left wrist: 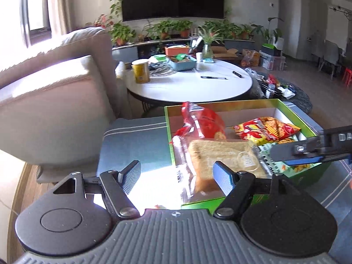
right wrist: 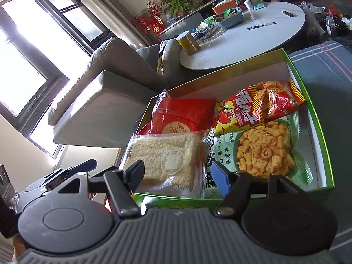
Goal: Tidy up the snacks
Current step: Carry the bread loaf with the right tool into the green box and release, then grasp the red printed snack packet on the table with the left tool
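A green box (left wrist: pixel 242 103) (right wrist: pixel 312 92) holds several snacks. A clear bag of sliced bread (left wrist: pixel 222 160) (right wrist: pixel 167 156) lies at its near left, overhanging the edge. A red bag (left wrist: pixel 204 123) (right wrist: pixel 184 114) sits behind it. A red and yellow chip bag (left wrist: pixel 266 129) (right wrist: pixel 259 105) lies at the back right, and a green snack bag (left wrist: pixel 275 165) (right wrist: pixel 264 151) in front of it. My left gripper (left wrist: pixel 177 177) is open and empty at the box's near left corner. My right gripper (right wrist: pixel 179 176) is open and empty over the bread's near end; it also shows in the left wrist view (left wrist: pixel 312 151).
The box rests on a blue-grey striped ottoman (left wrist: pixel 132 140) (right wrist: pixel 319 57). A beige sofa (left wrist: pixel 55 101) (right wrist: pixel 105 88) stands to the left. A round white table (left wrist: pixel 191 83) (right wrist: pixel 246 35) with a yellow can (left wrist: pixel 140 70) and containers stands behind.
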`<state>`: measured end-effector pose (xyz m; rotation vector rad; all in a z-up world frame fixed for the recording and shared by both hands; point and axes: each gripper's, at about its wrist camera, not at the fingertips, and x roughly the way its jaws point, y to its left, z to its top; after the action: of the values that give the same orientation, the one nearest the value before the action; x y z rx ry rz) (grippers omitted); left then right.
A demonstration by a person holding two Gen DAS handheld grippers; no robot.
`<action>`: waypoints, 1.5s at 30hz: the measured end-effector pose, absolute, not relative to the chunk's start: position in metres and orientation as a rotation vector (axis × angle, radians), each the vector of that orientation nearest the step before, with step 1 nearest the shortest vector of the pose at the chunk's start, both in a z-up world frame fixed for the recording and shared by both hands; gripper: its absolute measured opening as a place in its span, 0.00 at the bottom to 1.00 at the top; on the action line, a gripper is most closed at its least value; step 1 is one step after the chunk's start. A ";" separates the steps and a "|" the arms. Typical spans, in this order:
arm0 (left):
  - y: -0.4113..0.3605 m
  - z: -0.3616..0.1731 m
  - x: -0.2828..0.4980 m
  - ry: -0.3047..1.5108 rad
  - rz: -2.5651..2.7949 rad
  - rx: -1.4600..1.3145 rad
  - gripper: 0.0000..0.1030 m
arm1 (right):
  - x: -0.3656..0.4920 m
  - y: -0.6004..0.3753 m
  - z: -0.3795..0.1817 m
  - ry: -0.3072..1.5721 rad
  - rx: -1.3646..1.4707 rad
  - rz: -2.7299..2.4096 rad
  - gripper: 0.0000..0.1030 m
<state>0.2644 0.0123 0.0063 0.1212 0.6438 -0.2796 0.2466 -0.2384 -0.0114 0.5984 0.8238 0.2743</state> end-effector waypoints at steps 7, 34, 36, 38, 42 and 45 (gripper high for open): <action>0.051 0.000 0.258 0.672 -0.188 0.066 0.68 | 0.232 -0.221 0.004 0.801 0.537 0.343 0.78; 0.031 -0.058 0.201 0.963 -0.528 -0.078 0.72 | 0.219 -0.153 -0.027 0.957 0.393 0.439 0.78; 0.029 -0.049 0.193 0.962 -0.573 -0.079 0.72 | 0.217 -0.156 -0.028 0.957 0.391 0.426 0.78; 0.029 -0.039 0.186 0.925 -0.541 -0.028 0.72 | 0.216 -0.160 -0.029 0.957 0.388 0.410 0.78; 0.050 -0.030 0.196 0.864 -0.389 0.007 0.72 | 0.215 -0.167 -0.032 0.965 0.406 0.390 0.78; 0.070 -0.035 0.213 0.841 -0.296 -0.042 0.72 | 0.215 -0.164 -0.034 0.977 0.404 0.395 0.78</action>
<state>0.2127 0.0696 -0.0351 -0.0416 0.8409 -0.2956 0.2151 -0.1641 -0.0341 0.4045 0.9767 0.3948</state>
